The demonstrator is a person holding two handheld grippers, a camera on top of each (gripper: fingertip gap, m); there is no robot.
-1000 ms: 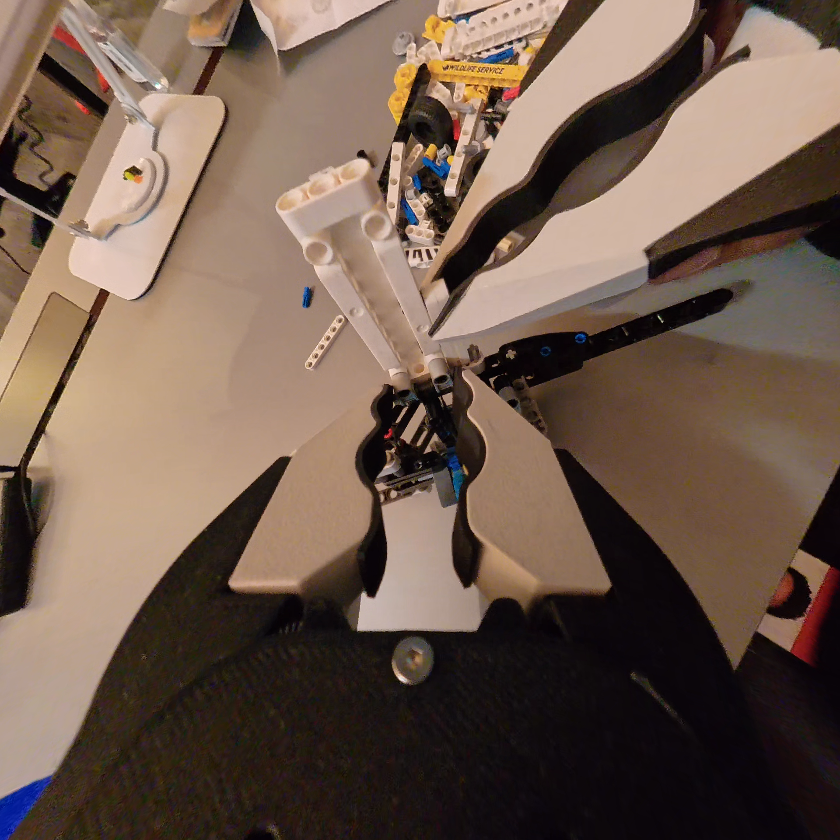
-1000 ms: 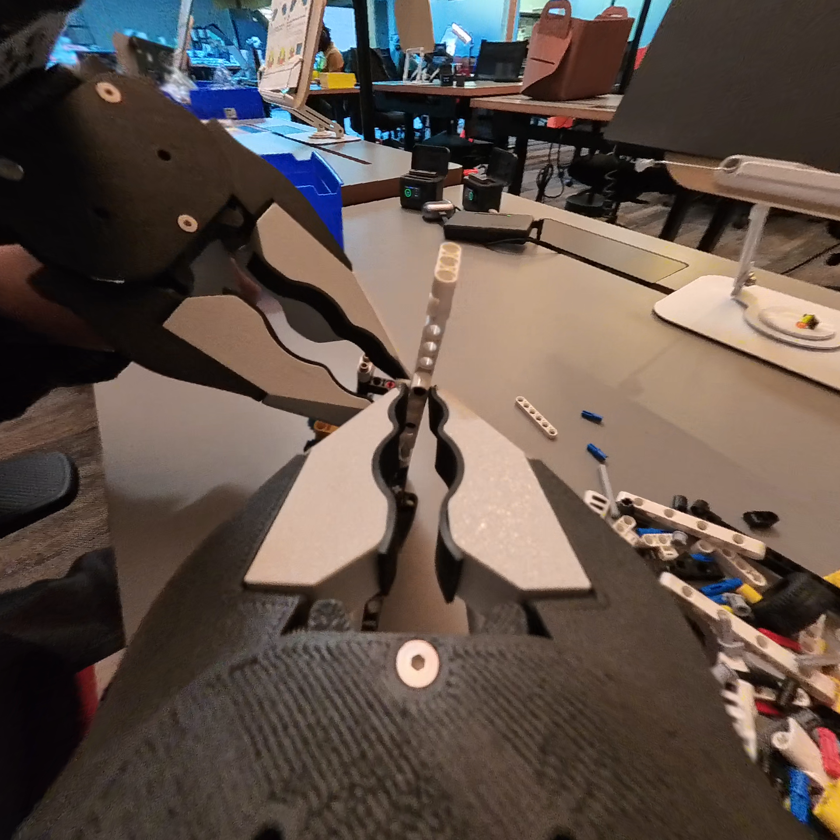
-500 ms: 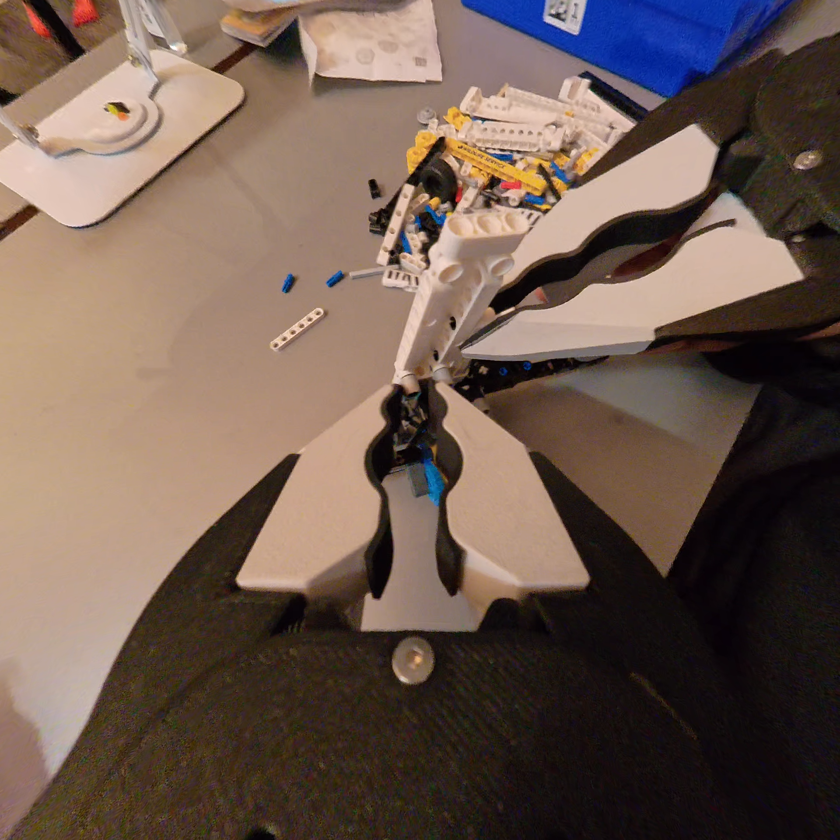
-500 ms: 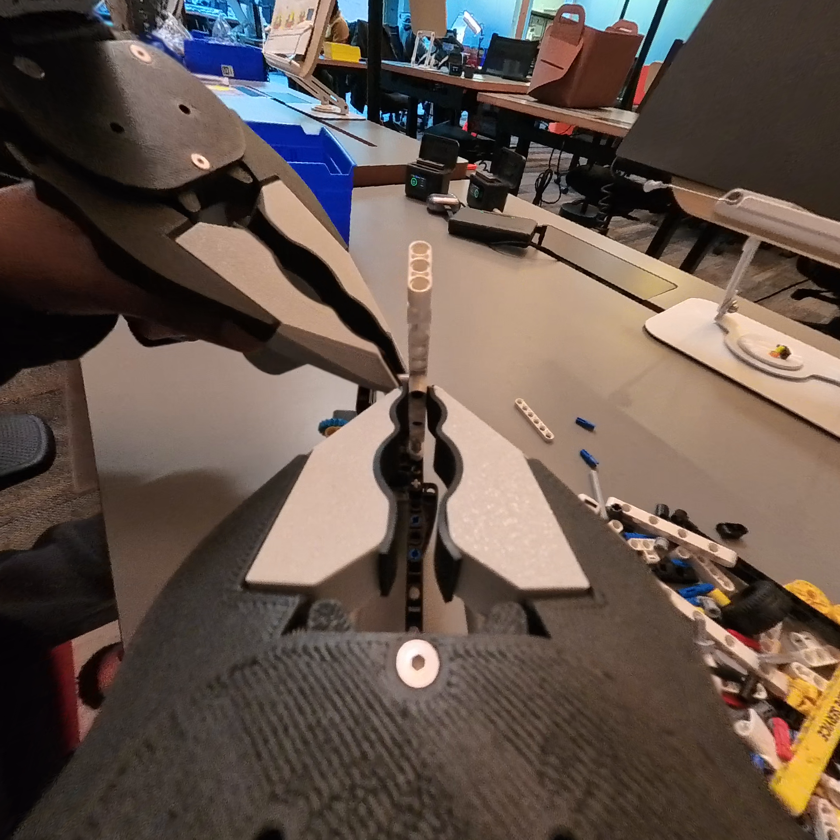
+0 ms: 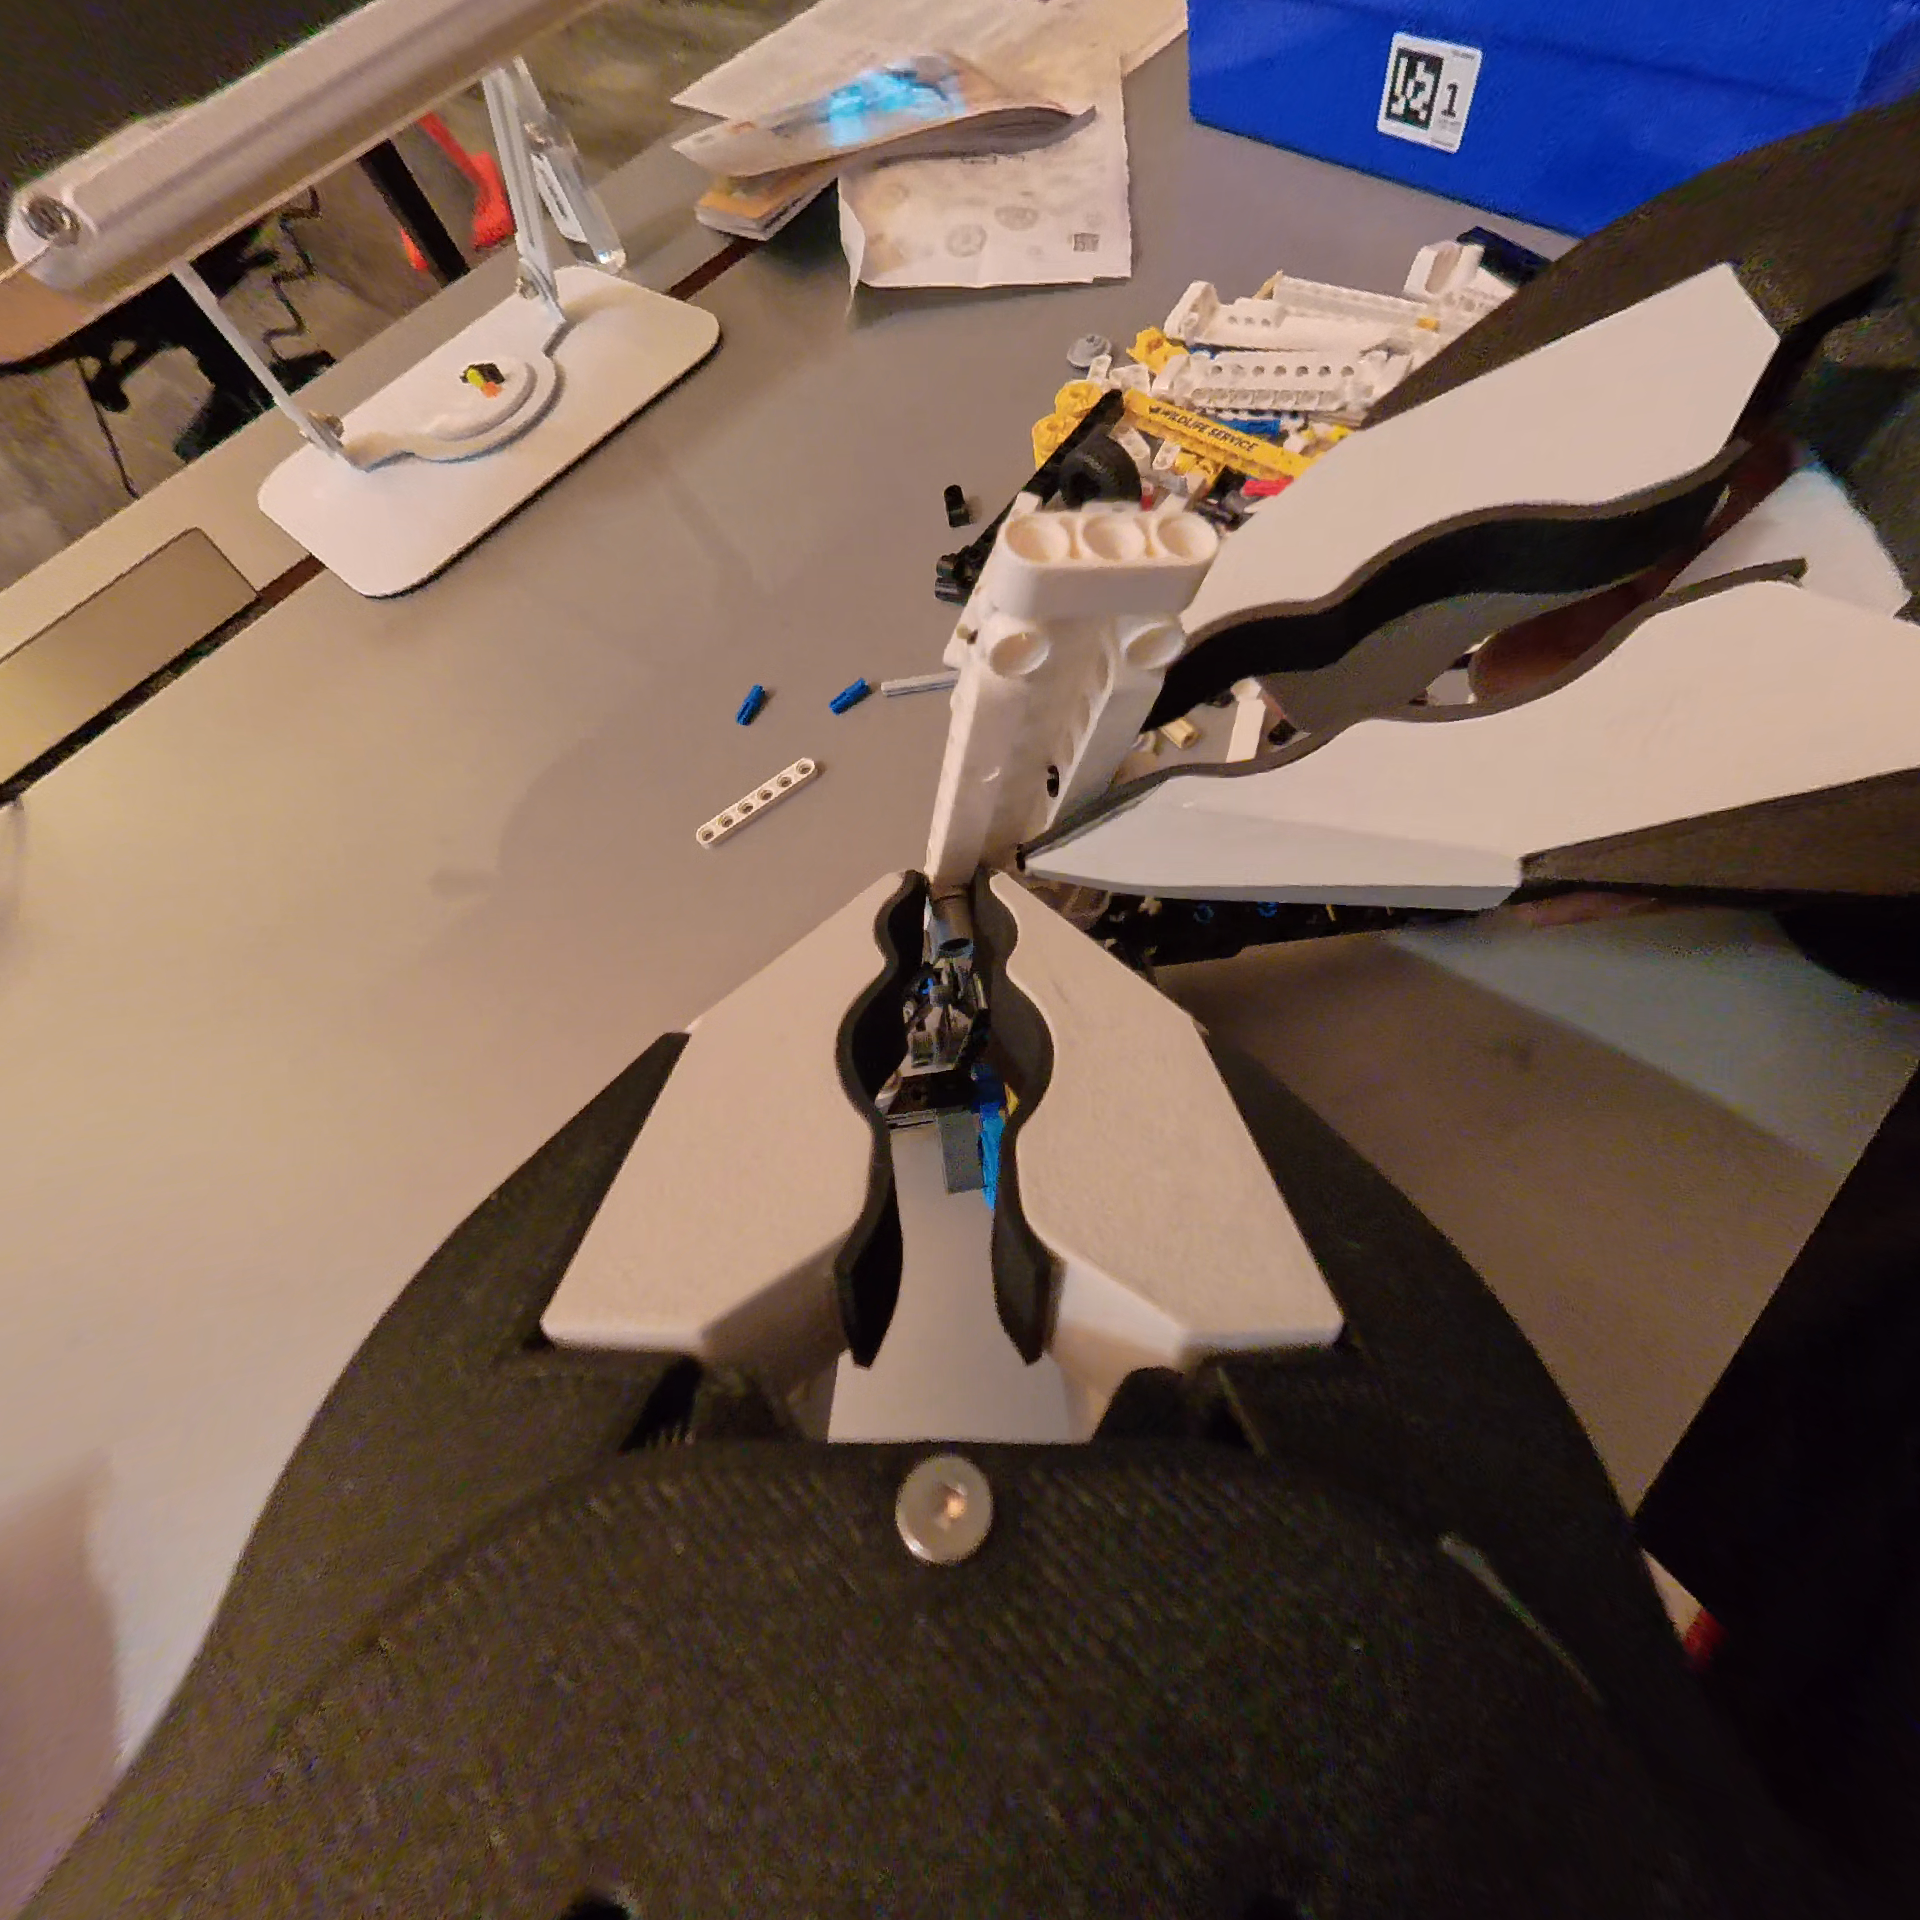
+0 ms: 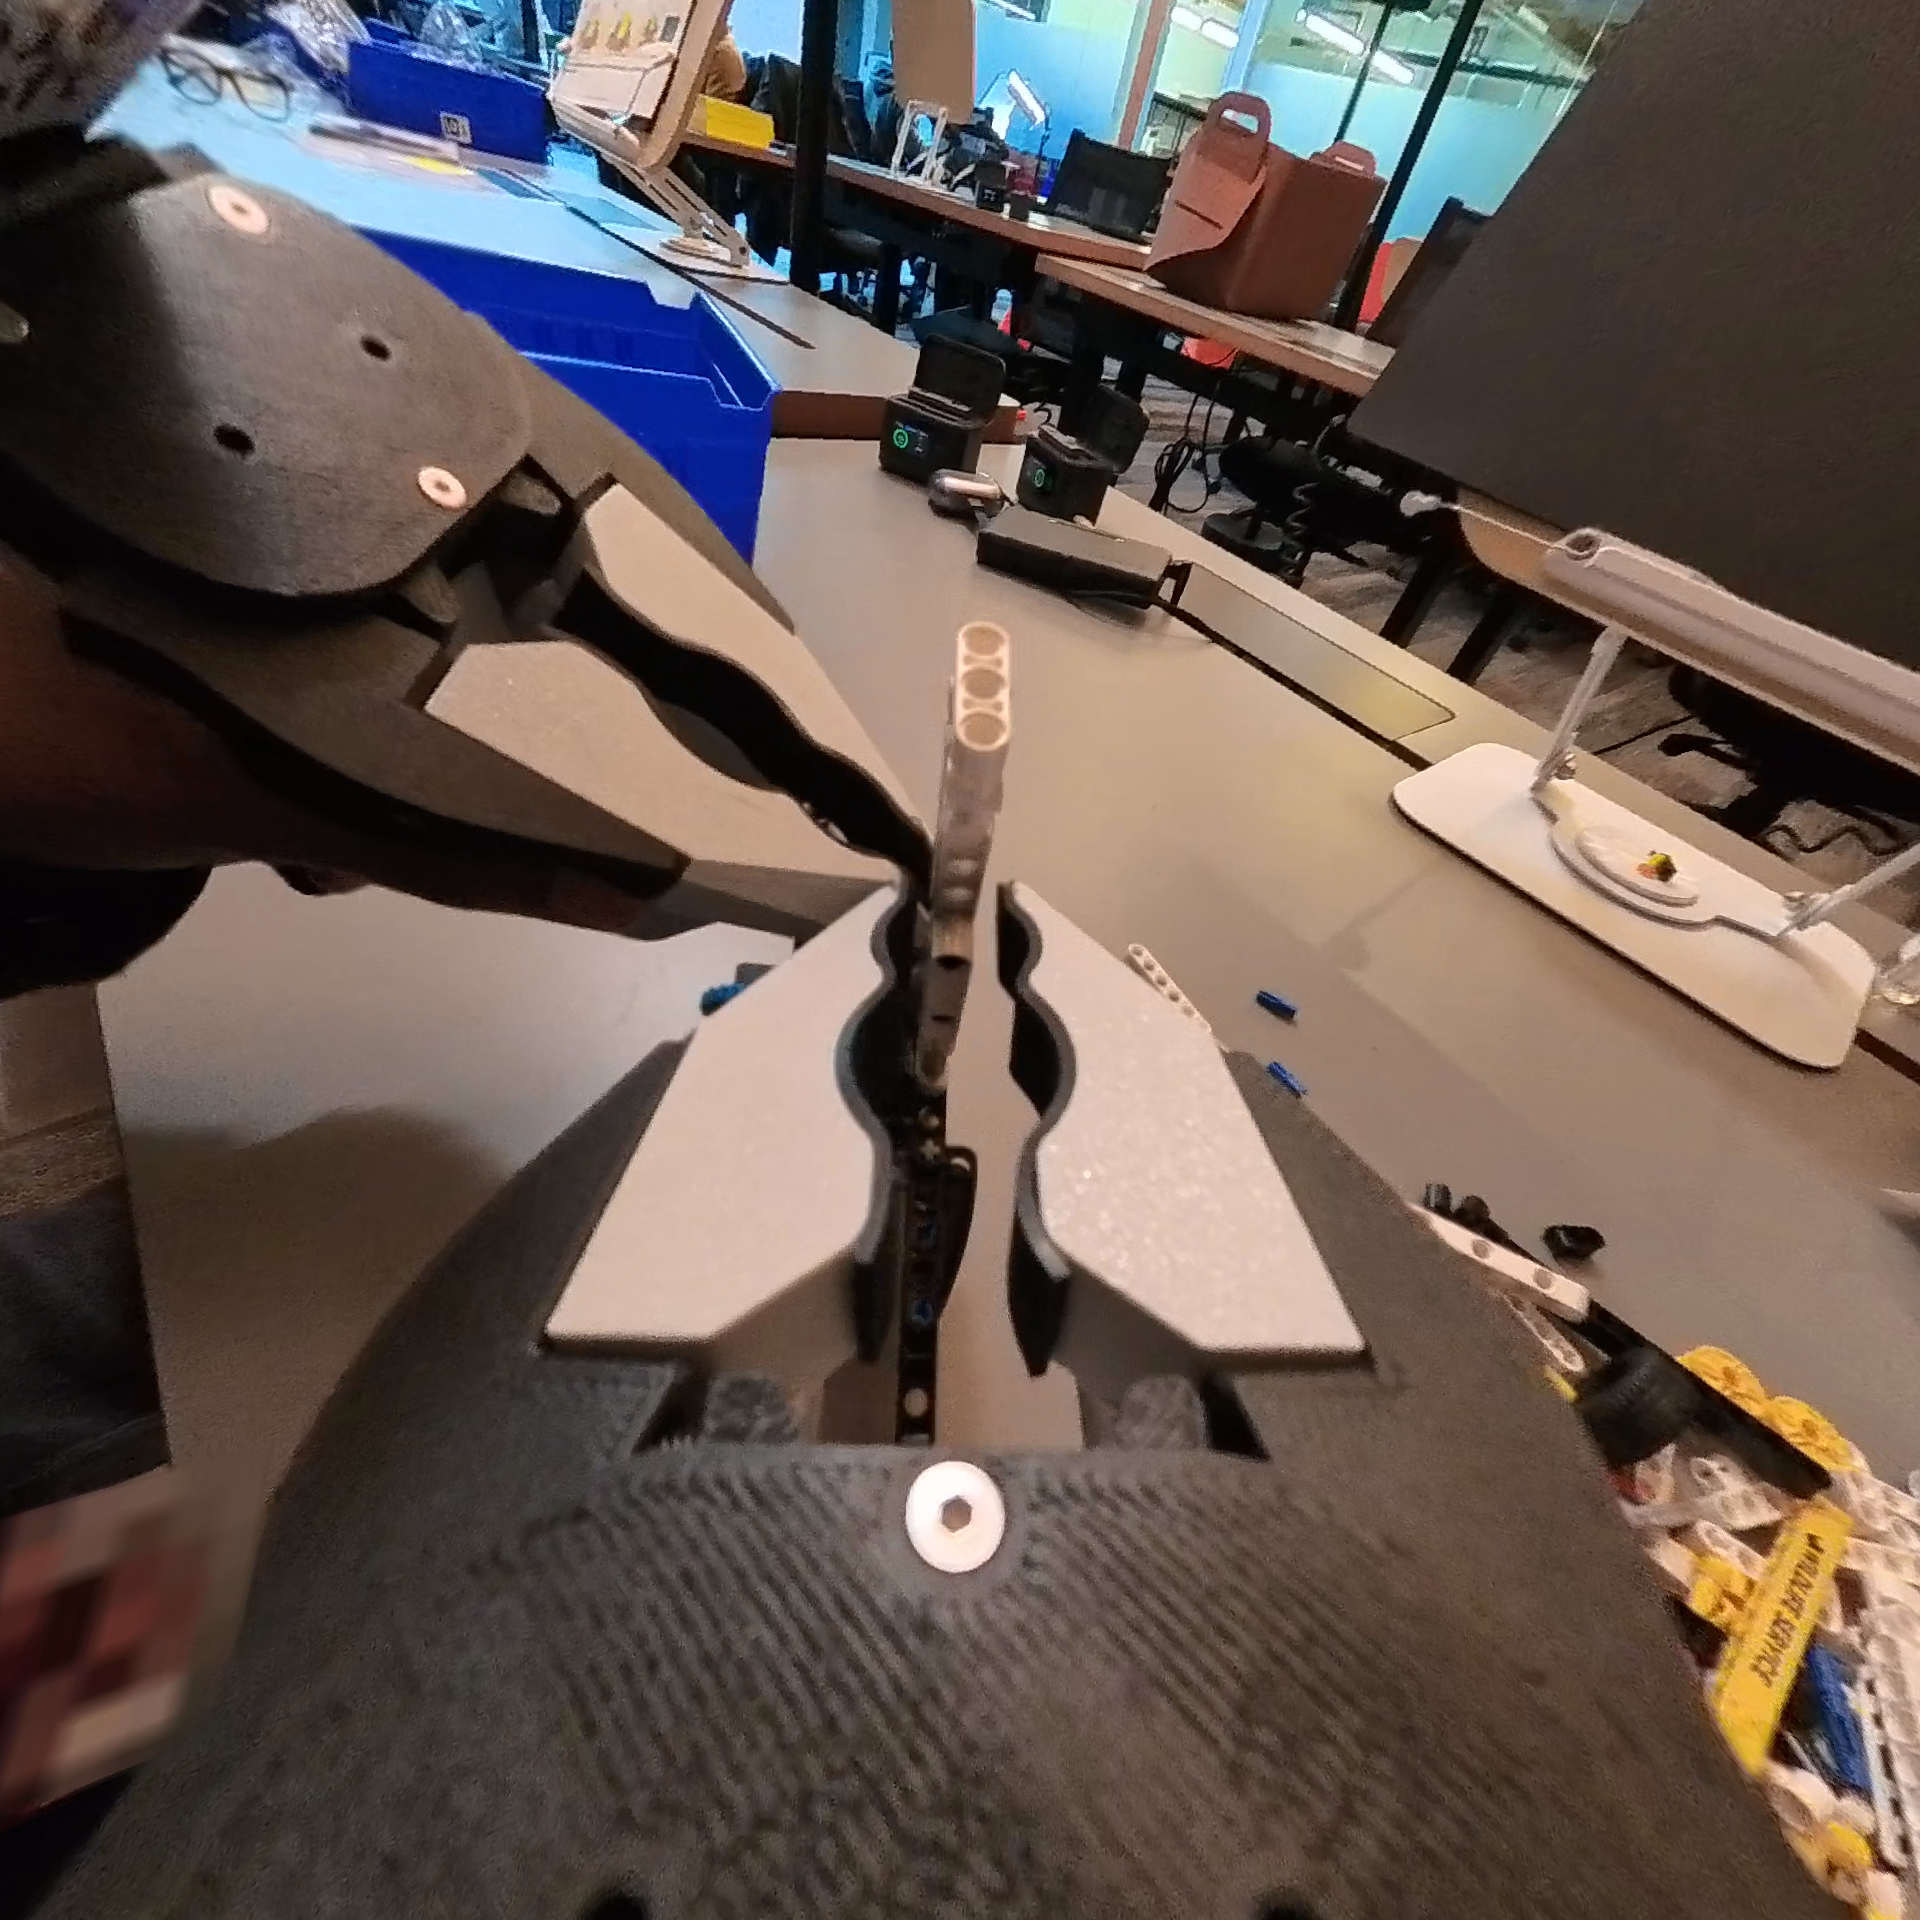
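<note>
Left gripper [image 5: 951,883], frame centre, is closed on the grey-and-blue base of a building-brick assembly [image 5: 1049,665]; its pierced white beam rises toward the upper right. Right gripper [image 6: 951,899] stands slightly parted about the beam, right pad clear. A firm left-hand hold seems advisable while that pad is off.

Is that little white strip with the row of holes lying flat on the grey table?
Yes: the white strip lies flat on the grey table, apart from the brick pile.
</note>
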